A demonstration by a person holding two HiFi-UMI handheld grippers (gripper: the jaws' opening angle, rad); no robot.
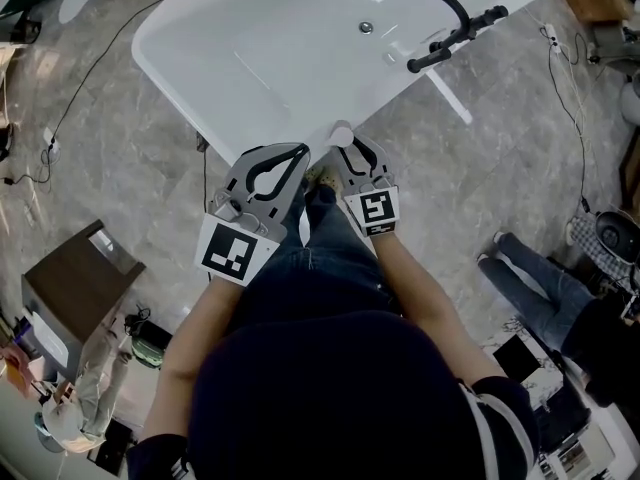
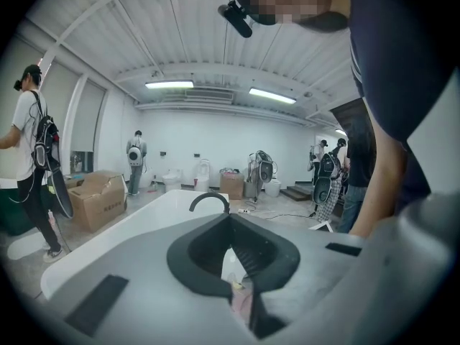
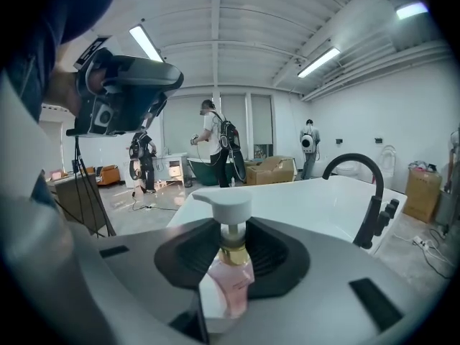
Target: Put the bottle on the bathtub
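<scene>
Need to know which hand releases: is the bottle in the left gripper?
No, the pump bottle is clamped between the jaws of the right gripper, as that gripper's own view shows.

A bare workshop-like hall: bathtub [image 1: 270,53], toilet [image 2: 203,172] and cardboard boxes [image 2: 100,201] under strip lights [image 2: 169,85].

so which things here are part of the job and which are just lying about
job: pump bottle, right tongs gripping it, white bathtub
lying about: cardboard box, brown cabinet
</scene>
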